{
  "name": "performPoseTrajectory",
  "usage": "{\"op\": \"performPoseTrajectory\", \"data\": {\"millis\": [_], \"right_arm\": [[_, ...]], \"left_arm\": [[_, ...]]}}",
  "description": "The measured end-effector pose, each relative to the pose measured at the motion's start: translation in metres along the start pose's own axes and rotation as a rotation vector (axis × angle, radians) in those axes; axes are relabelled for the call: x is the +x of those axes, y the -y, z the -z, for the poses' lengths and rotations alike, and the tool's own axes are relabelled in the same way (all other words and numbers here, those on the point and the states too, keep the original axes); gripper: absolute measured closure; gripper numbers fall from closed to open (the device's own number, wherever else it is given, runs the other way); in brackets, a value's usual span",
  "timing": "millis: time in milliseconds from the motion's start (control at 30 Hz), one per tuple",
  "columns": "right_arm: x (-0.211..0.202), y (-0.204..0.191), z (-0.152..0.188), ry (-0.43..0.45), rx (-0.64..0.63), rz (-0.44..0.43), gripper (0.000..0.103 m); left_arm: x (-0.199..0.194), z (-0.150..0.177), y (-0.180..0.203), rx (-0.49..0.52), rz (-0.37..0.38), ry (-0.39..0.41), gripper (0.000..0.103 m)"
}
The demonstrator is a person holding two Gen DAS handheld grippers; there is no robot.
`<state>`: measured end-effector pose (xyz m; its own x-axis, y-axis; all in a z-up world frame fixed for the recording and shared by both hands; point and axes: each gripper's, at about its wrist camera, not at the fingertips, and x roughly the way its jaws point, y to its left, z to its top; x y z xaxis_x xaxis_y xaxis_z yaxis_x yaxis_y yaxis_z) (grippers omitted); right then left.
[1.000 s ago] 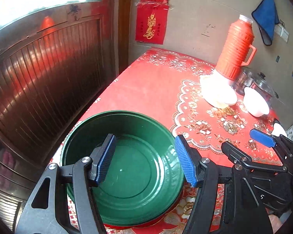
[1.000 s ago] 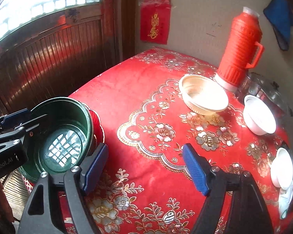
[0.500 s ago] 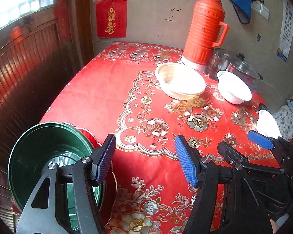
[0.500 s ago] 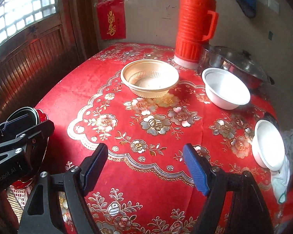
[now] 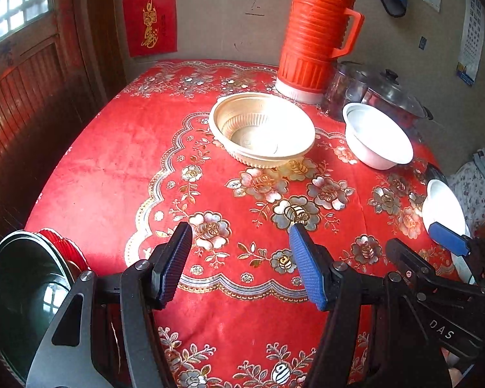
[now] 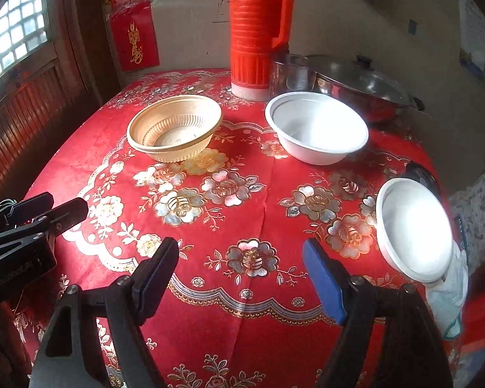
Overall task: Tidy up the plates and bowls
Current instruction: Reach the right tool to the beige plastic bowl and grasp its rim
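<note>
Bowls [image 6: 174, 128] sit before thermos [image 6: 258, 29]; both claws [image 5: 239, 265] [image 6: 241, 278] spread, empty.

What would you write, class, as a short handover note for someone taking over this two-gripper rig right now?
Left gripper: open, empty, above the red floral tablecloth.
Right gripper: open, empty, above the near centre of the table.
Placed: dark green round bowl sits on red ribbed plates at the near left table edge.
Left to gather: beige ribbed plastic bowl near the orange thermos flask; large white bowl beside the lidded steel pot; smaller white bowl at the right edge.
Suggested next: probably the beige bowl, as it lies nearest the stack.
</note>
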<state>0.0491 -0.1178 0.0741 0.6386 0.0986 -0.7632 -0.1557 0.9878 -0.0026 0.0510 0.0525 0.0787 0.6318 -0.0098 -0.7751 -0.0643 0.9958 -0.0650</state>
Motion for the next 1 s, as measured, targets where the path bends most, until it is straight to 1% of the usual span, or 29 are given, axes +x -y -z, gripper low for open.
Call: {"op": "performPoseTrajectory", "data": {"millis": [167,333,433,533,733,833,1000], "right_arm": [[0.009,0.012,-0.011,-0.004,0.021,-0.008,0.024],[0.028,0.009,-0.027,-0.021,0.01,-0.03,0.024],[0.038,0.009,-0.038,-0.026,0.021,-0.052,0.024],[0.049,0.008,-0.05,-0.035,0.031,-0.085,0.024],[0.08,0.003,-0.078,-0.063,0.04,-0.112,0.024],[0.096,0.004,-0.09,-0.075,0.058,-0.128,0.024],[0.119,0.004,-0.109,-0.094,0.06,-0.135,0.024]], "left_arm": [[0.02,-0.018,0.001,-0.018,-0.019,-0.025,0.04],[0.043,-0.038,0.0,-0.053,-0.037,-0.063,0.04],[0.055,-0.048,0.0,-0.072,-0.048,-0.08,0.04],[0.068,-0.058,-0.003,-0.116,-0.052,-0.096,0.04],[0.094,-0.08,-0.01,-0.181,-0.086,-0.113,0.04],[0.108,-0.089,-0.014,-0.217,-0.088,-0.118,0.04],[0.125,-0.101,-0.017,-0.232,-0.121,-0.118,0.04]]}}
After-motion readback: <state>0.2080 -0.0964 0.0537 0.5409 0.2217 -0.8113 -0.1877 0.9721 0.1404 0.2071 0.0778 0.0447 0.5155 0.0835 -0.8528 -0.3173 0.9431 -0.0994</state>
